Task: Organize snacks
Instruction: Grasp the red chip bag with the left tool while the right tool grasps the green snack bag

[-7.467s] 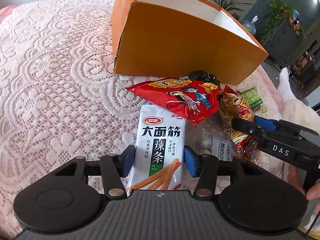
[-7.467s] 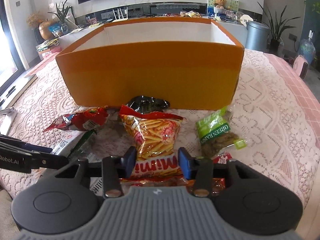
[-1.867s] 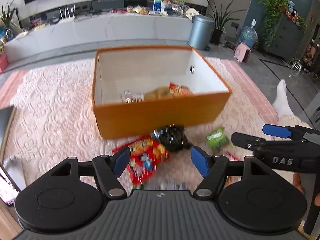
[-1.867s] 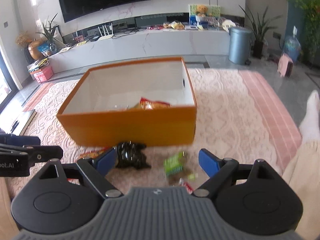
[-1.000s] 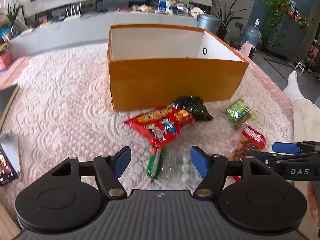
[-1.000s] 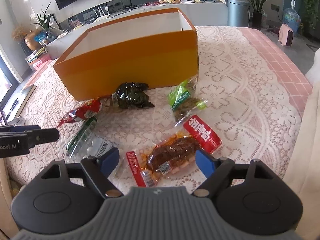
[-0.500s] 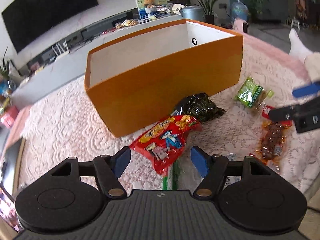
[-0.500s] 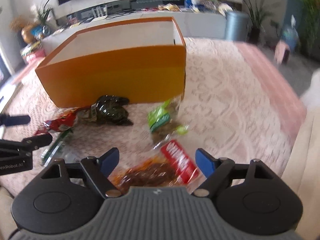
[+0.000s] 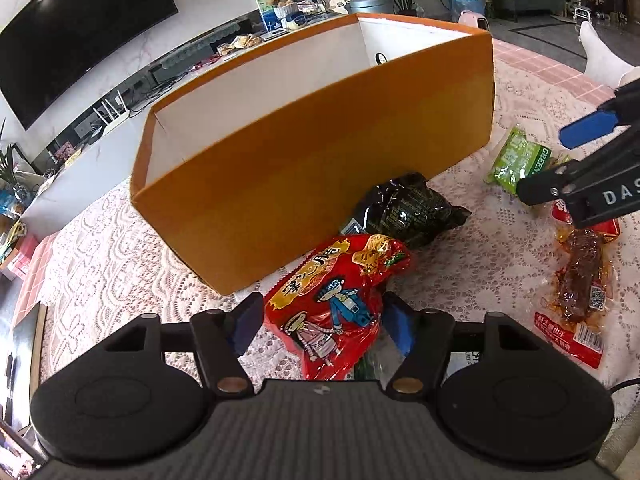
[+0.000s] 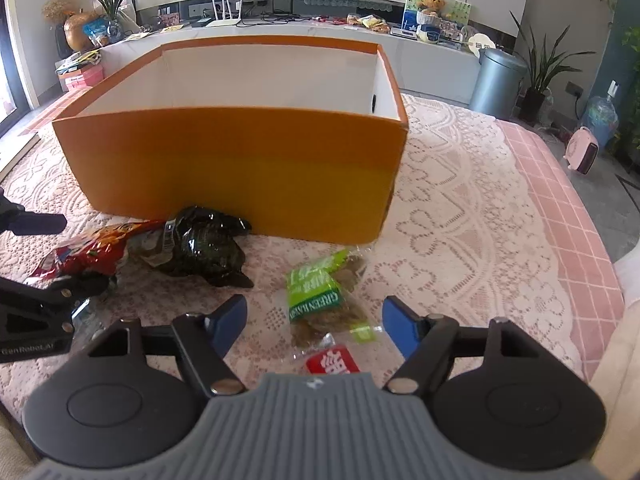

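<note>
Low in the middle of the left wrist view, the red snack bag (image 9: 336,304) lies between the blue fingers (image 9: 246,322) of the left gripper (image 9: 322,326). The fingers are closing in, one on each side of the bag, but I cannot tell if they touch it yet. The bag is shiny and crinkly, with cartoon people and yellow writing on it.

Just above it, a black crumpled bag (image 9: 404,210) sits against the front wall of the orange box (image 9: 320,176). The box is made of cardboard, orange outside and white inside, with an open top. Everything rests on a pink lace cloth (image 9: 104,268) full of flower shapes.

At the lower right of that view lies a clear packet with brown meat (image 9: 580,280) and red ends.

Low in the middle of the right wrist view, the green raisin bag (image 10: 320,300) lies between the fingers (image 10: 230,320) of the right gripper (image 10: 314,322). They are closing too, with wide gaps on both sides, so they hold nothing. The bag is small, green on top and see-through below, with brown bits inside. It lies flat and tilted, near the right corner of the box.
</note>
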Demonstrator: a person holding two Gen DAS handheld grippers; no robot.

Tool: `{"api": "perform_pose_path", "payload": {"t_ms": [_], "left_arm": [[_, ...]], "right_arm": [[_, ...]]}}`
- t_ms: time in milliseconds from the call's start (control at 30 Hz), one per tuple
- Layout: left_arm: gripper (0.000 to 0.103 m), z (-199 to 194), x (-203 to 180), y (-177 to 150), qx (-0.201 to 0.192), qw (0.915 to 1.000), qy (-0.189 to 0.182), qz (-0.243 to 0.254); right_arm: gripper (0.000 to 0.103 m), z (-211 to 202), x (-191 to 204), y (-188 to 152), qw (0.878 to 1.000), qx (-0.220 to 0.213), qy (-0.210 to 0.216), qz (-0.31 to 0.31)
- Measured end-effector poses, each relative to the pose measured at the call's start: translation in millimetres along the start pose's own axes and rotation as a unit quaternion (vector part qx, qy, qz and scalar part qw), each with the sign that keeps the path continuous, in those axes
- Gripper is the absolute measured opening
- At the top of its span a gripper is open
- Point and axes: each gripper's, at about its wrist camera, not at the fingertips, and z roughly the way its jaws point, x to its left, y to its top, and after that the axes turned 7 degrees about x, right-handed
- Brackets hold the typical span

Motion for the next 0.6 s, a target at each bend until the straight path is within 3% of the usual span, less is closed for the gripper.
{"api": "perform_pose_path", "payload": {"t_ms": [167, 267, 367, 500, 600], "left_arm": [[0.067, 1.8, -4.4, 0.7, -0.004, 0.9999, 0.011, 0.012], [0.054, -2.0, -7.2, 1.5, -0.016, 0.9993, 0.023, 0.025], [0.053, -10.7, -3.0, 2.4, -0.031, 0.9985, 0.037, 0.025], [0.052, -13.3, 9.8, 5.8, -0.035, 0.9992, 0.020, 0.006], [0.048, -6.4, 8.3, 11.1, -0.021, 0.9995, 0.001, 0.022]], "right_arm": [[0.063, 9.3, 5.7, 1.8, 1.000, -0.005, -0.011, -0.012], [0.058, 12.8, 9.1, 1.5, 0.999, -0.007, -0.022, -0.025], [0.056, 15.4, 9.4, 0.6, 0.999, -0.006, -0.031, -0.029], [0.056, 16.2, 7.0, 0.5, 0.999, -0.007, -0.030, -0.024], [0.056, 16.4, 8.3, 0.5, 0.999, -0.010, -0.029, -0.027]]}}
